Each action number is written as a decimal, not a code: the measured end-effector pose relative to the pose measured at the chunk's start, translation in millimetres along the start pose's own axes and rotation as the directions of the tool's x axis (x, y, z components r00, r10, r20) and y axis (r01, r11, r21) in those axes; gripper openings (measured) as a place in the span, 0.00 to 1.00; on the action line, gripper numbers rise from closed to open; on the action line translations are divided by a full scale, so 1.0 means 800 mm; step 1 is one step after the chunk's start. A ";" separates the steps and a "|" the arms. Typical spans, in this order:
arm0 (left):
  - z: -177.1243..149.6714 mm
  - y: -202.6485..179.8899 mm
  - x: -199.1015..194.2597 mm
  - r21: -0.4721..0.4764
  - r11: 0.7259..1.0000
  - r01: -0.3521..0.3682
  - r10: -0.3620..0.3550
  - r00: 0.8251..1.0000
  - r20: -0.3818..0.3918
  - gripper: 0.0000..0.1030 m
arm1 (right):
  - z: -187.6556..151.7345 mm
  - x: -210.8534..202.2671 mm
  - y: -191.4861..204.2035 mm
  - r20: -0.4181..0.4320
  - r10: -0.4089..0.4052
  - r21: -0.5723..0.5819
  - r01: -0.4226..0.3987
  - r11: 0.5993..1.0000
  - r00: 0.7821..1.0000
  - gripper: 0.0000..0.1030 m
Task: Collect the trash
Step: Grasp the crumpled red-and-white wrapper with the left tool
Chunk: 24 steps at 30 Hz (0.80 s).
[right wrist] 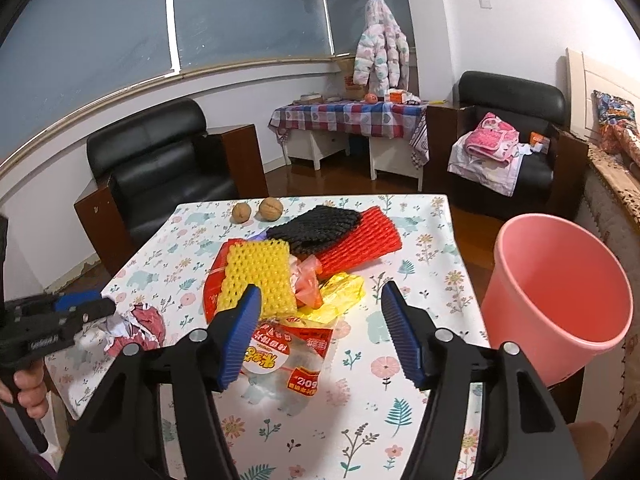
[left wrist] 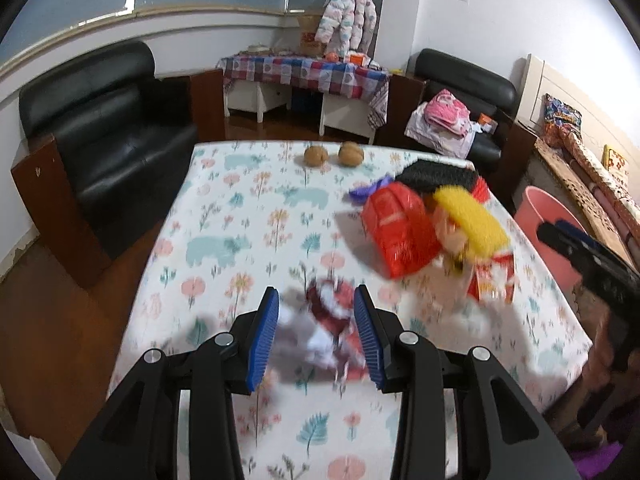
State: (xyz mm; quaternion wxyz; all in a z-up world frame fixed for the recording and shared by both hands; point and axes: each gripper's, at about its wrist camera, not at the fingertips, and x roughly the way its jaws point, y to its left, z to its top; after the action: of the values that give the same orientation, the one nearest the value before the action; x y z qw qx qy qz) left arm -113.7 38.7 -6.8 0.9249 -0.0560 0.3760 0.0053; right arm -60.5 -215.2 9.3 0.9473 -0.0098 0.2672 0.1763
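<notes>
Pink bucket [right wrist: 560, 300] beside table [right wrist: 400, 420]; walnuts [right wrist: 256, 210] behind trash pile [right wrist: 296, 264]

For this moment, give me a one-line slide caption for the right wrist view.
Open right tongs hover over a snack wrapper beside piled foam nets, pink bin waiting at right.

A crumpled red-and-white wrapper [right wrist: 136, 326] lay apart on the table. The main heap held yellow mesh [right wrist: 260, 276], black mesh [right wrist: 316, 226], red mesh [right wrist: 360, 246] and a snack bag [right wrist: 288, 356]. A pink bucket [right wrist: 560, 300] stood alongside.
</notes>
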 end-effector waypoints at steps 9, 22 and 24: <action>-0.016 0.011 0.026 -0.077 0.996 0.045 -0.051 0.996 -0.076 0.41 | -0.001 0.003 0.006 -0.009 0.030 -0.004 -0.030 1.000 1.000 0.60; -0.022 0.038 0.043 -0.155 0.988 -0.016 -0.004 0.991 -0.131 0.45 | 0.005 0.015 0.011 -0.036 0.077 0.006 -0.077 0.997 0.996 0.60; -0.023 0.039 0.045 -0.161 0.987 0.008 -0.029 0.991 -0.132 0.40 | 0.006 0.019 0.014 -0.041 0.090 0.003 -0.090 0.996 0.995 0.60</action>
State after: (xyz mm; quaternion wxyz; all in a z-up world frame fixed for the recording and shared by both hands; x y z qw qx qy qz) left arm -102.3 66.3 -47.7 0.8900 -0.1338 0.4352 0.0230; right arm -49.8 -198.9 6.9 0.9328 -0.0010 0.2869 0.2183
